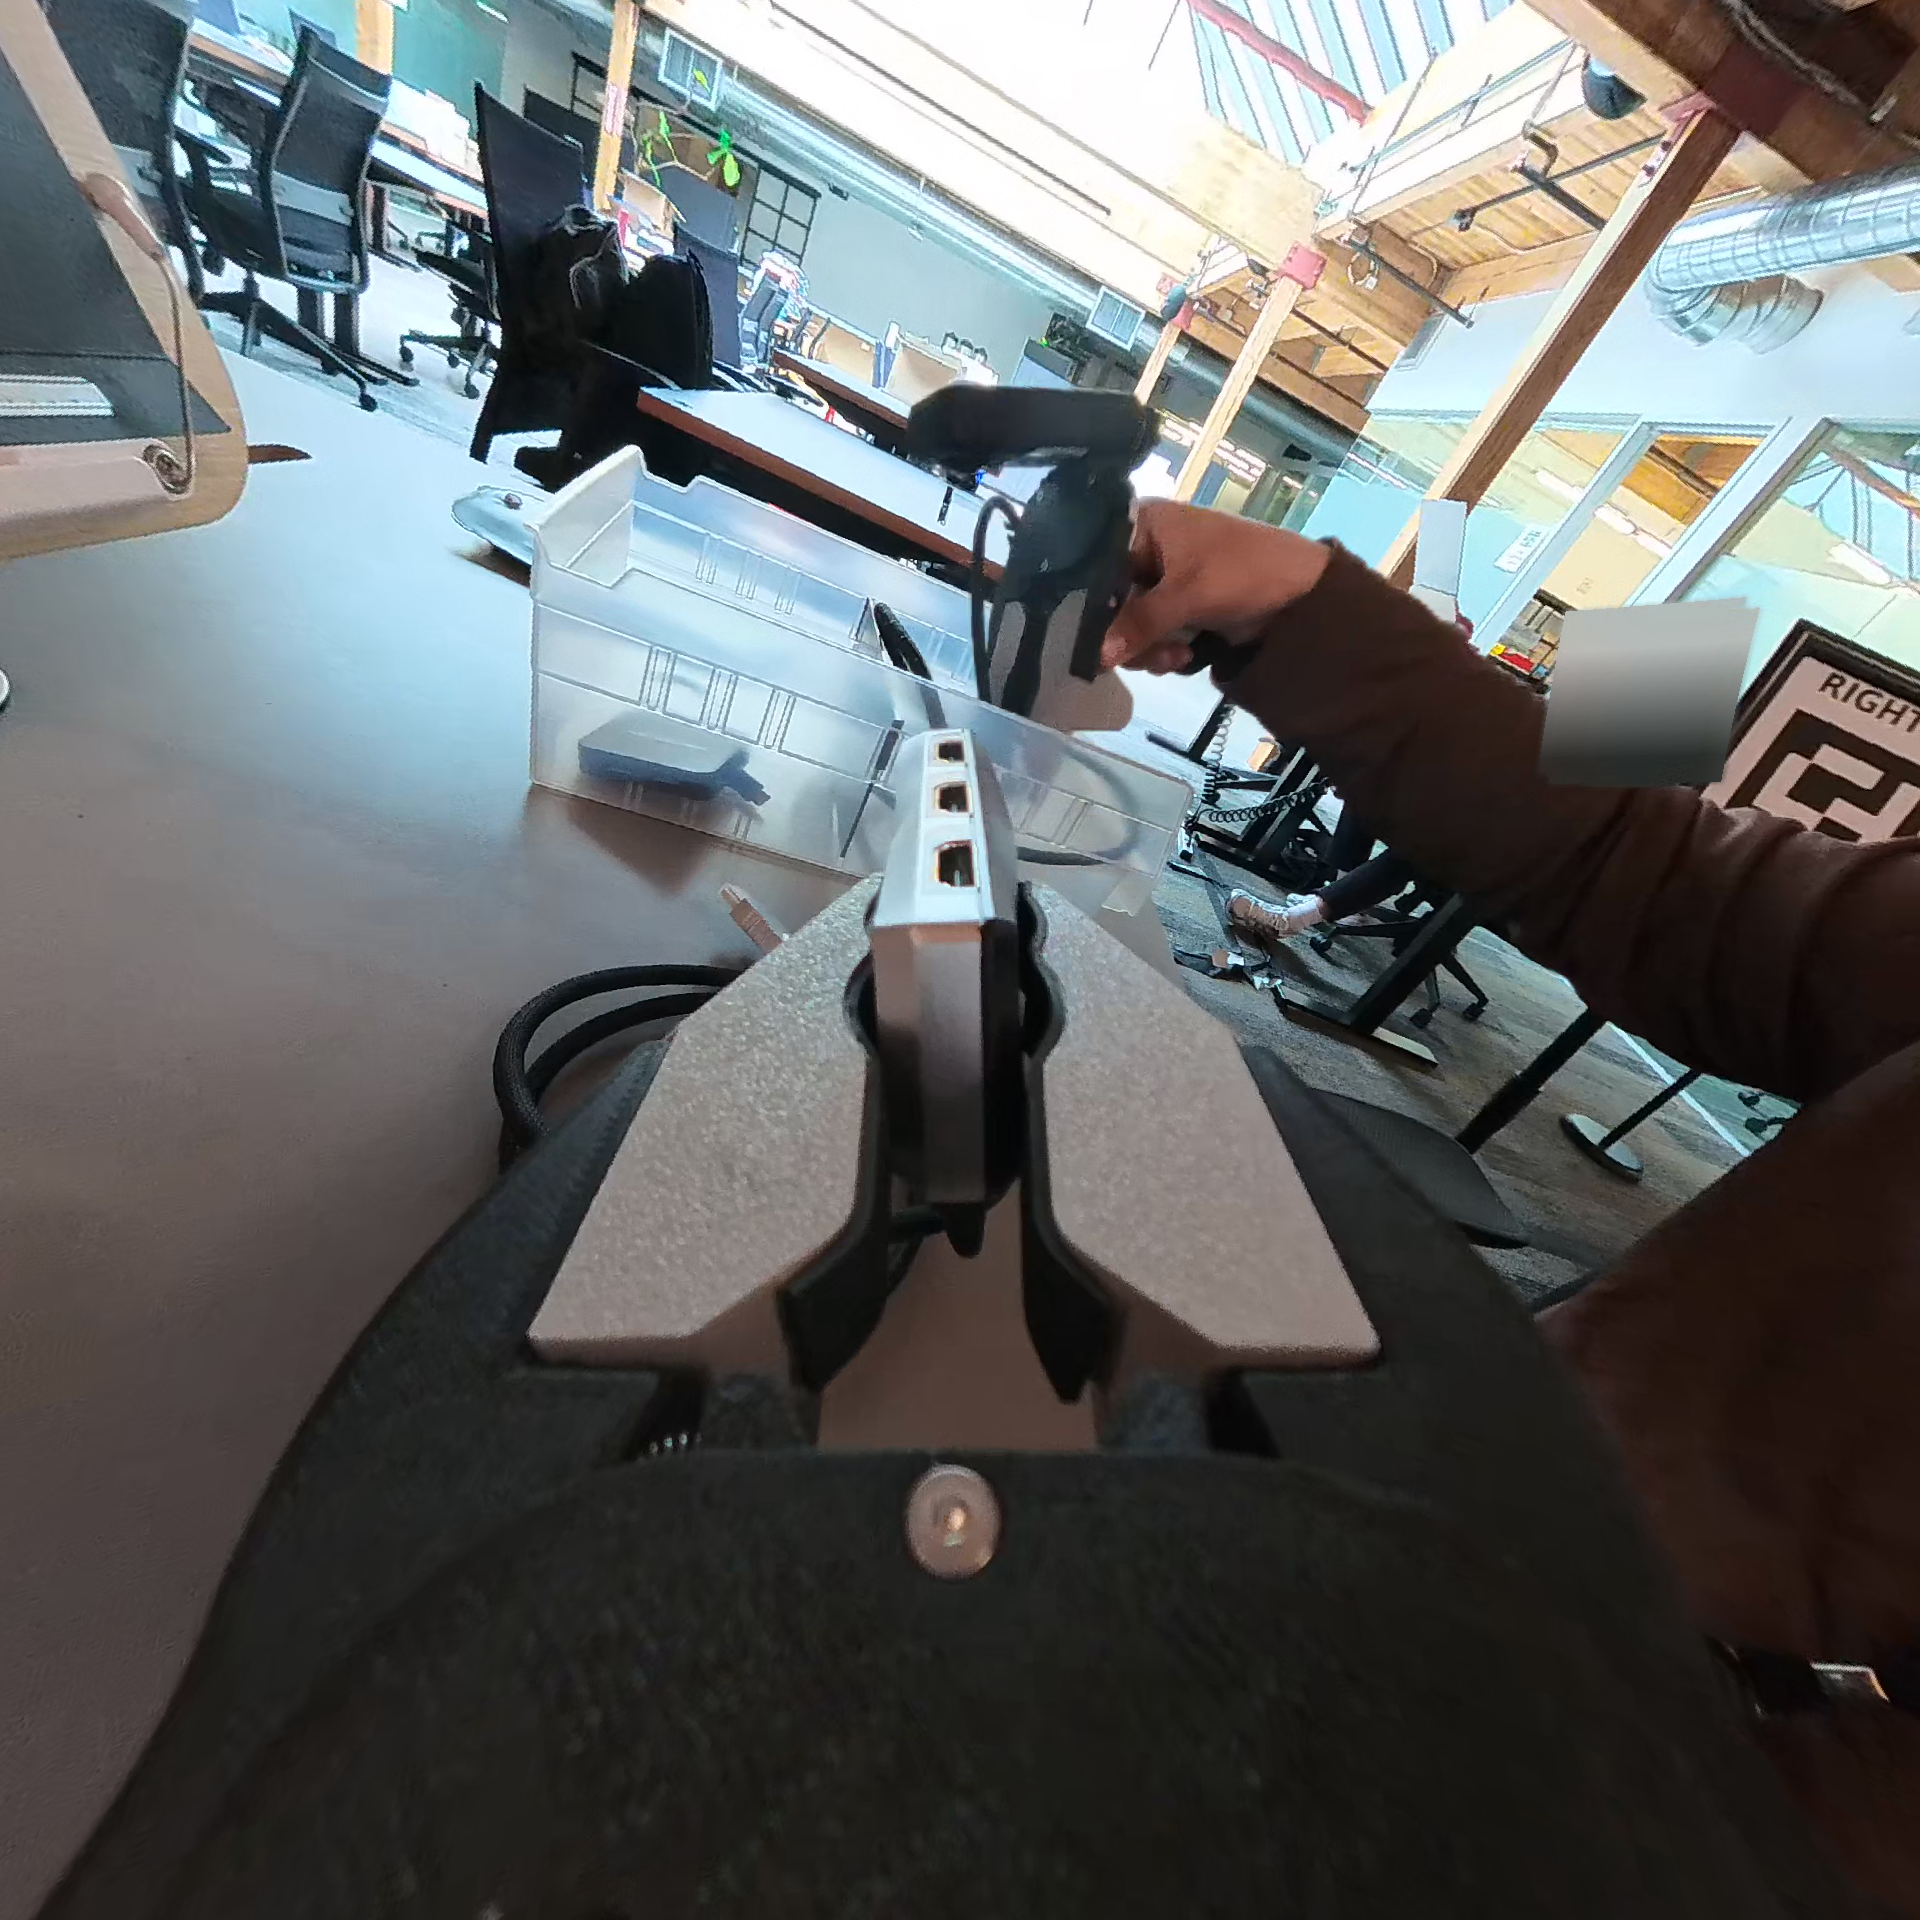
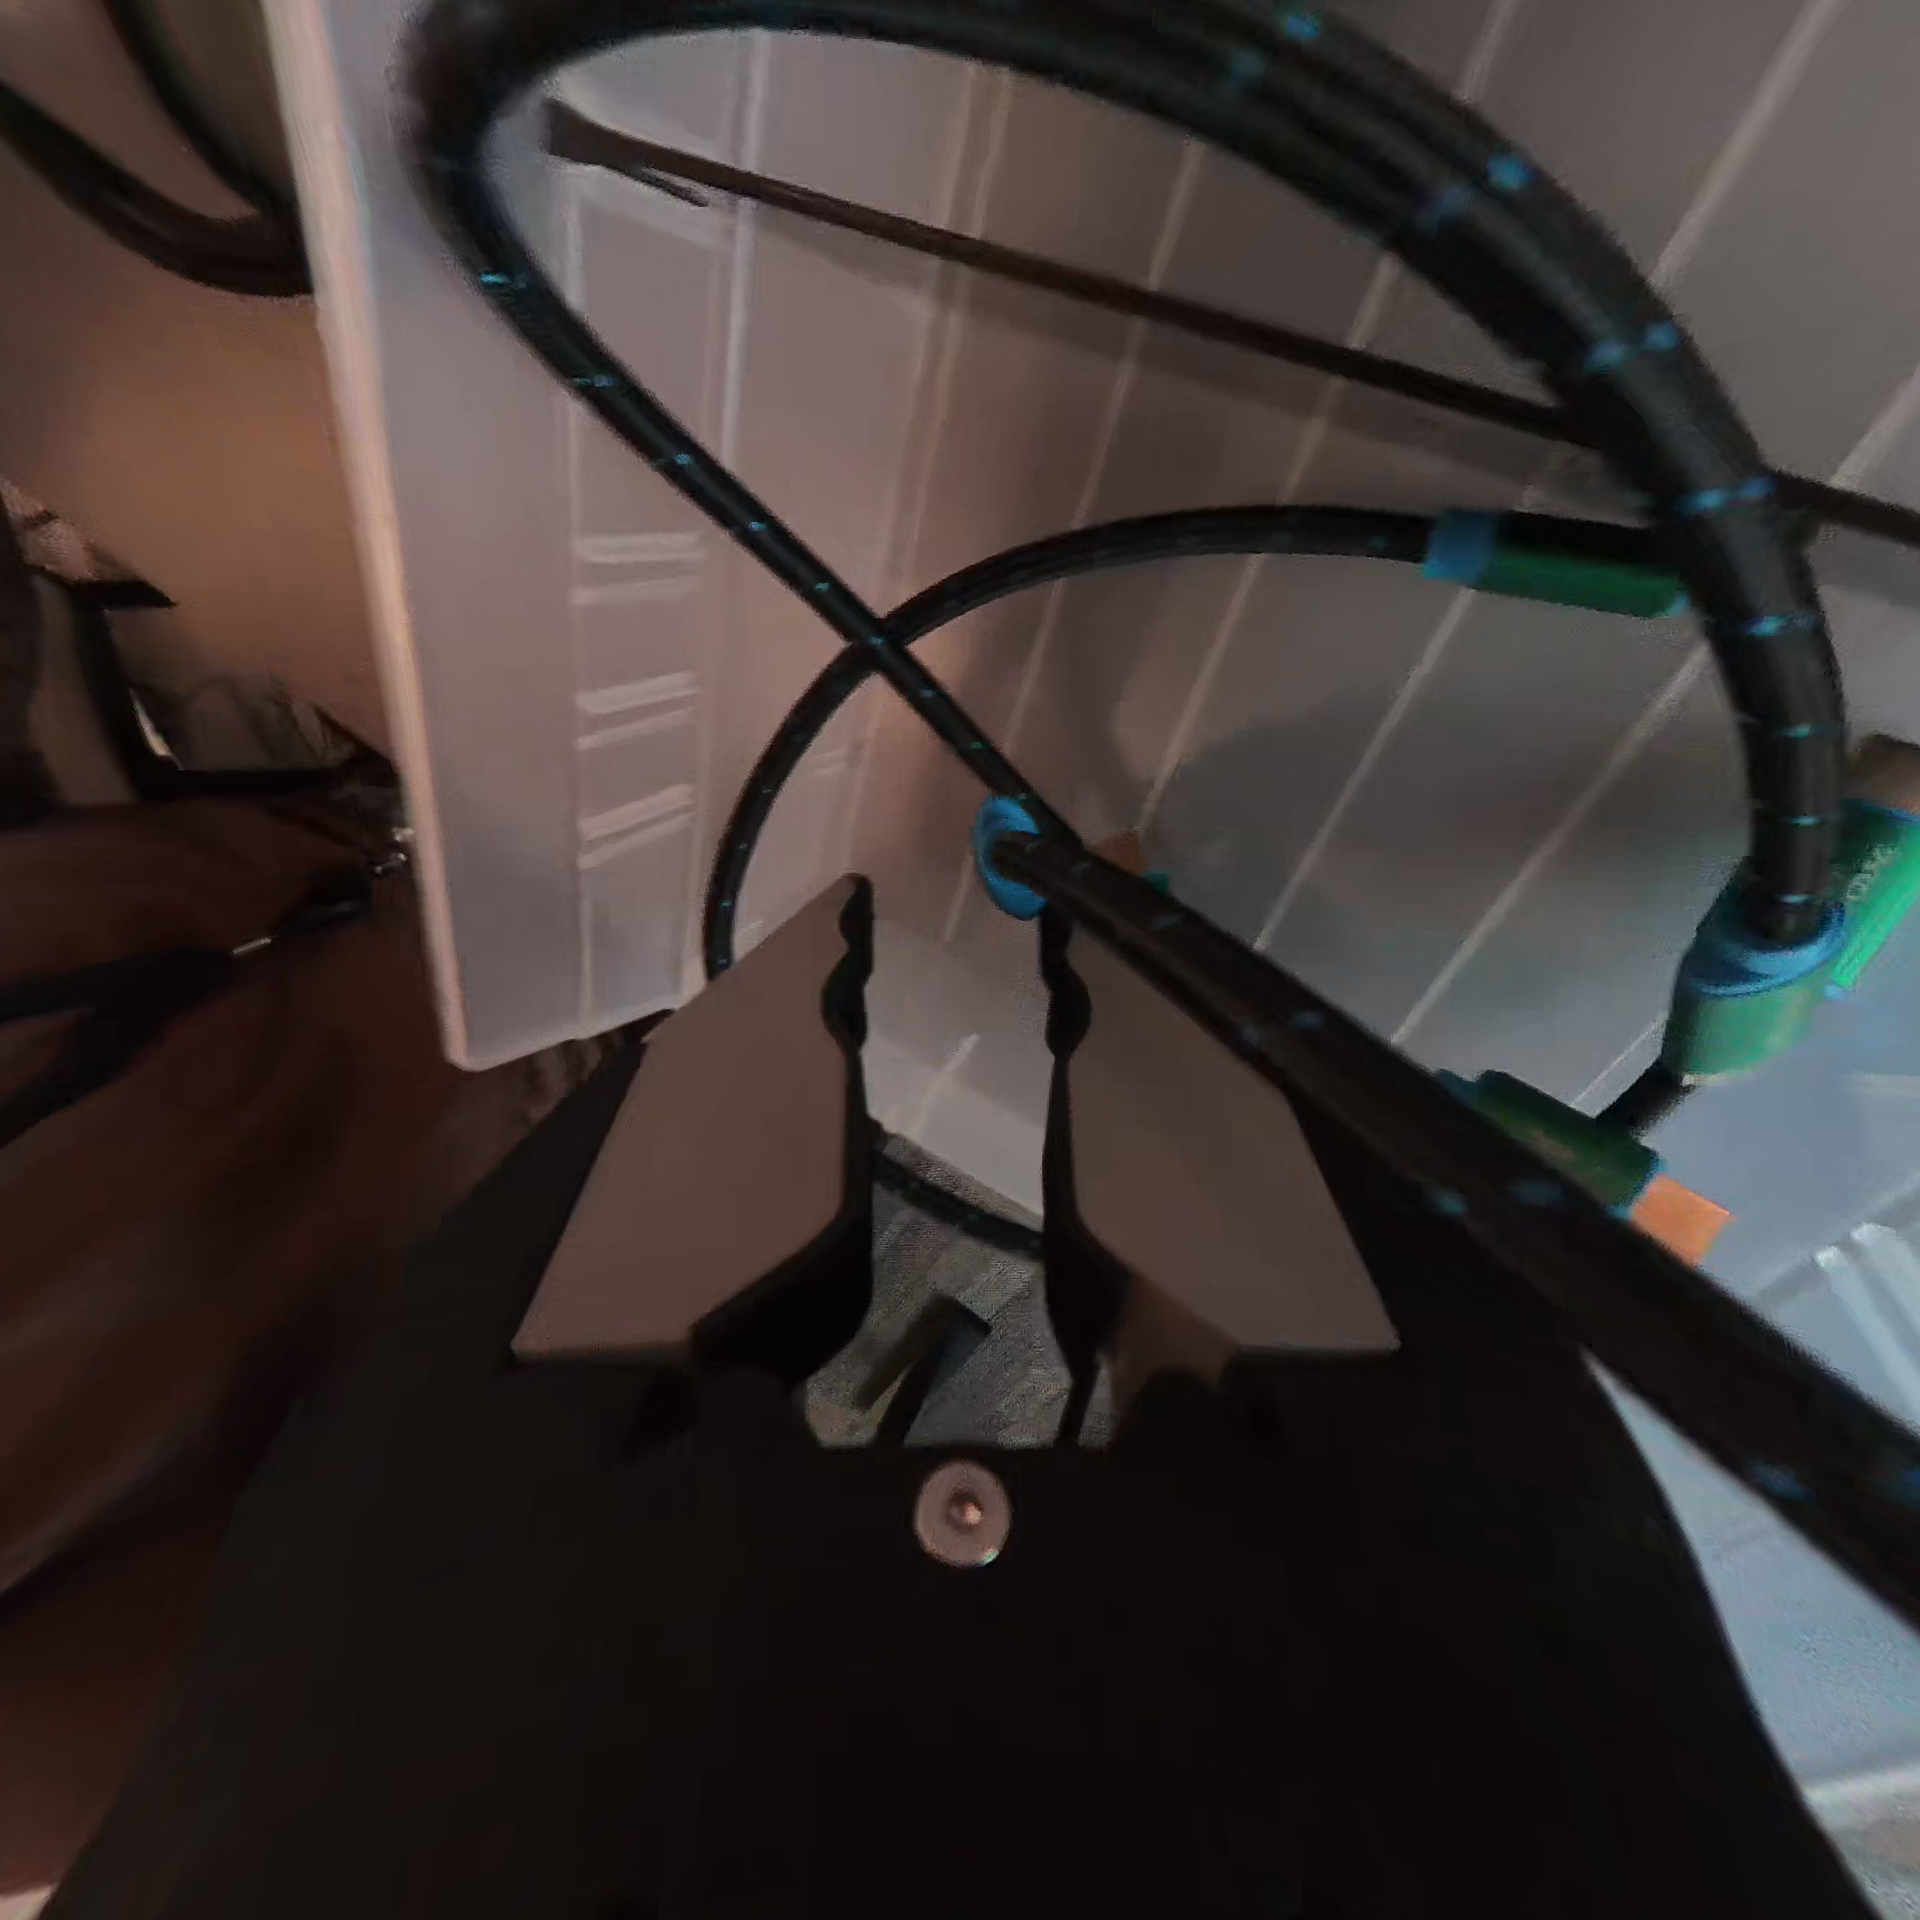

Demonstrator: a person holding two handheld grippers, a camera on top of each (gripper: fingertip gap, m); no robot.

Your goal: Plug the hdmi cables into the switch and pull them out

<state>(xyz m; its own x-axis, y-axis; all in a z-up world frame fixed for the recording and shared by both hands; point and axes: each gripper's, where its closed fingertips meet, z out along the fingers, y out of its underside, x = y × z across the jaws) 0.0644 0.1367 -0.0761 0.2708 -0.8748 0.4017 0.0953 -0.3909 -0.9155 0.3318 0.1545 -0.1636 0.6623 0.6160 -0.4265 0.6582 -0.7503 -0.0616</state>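
Switch (image 1: 940, 935): brushed silver metal shell w/ matt sheen, clamped betw. left gripper (image 1: 951, 997) fingers of grainy matt grey plastic. Behind switch, bin (image 1: 727, 665): clear frosted plastic, smooth. Table (image 1: 260, 831): smooth semi-gloss brown. In the bin, HDMI cables (image 2: 1714, 468): black braided cloth sleeve w/ blue flecks, green plastic plugs.

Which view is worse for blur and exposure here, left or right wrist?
Right wrist view is worse: dim, underexposed, motion-smeared across the braided cables and the green connectors, the right gripper nearly black. Left wrist view: sharp on the switch between the left gripper jaws, skylights blown out, strong wide-angle bending at the edges.
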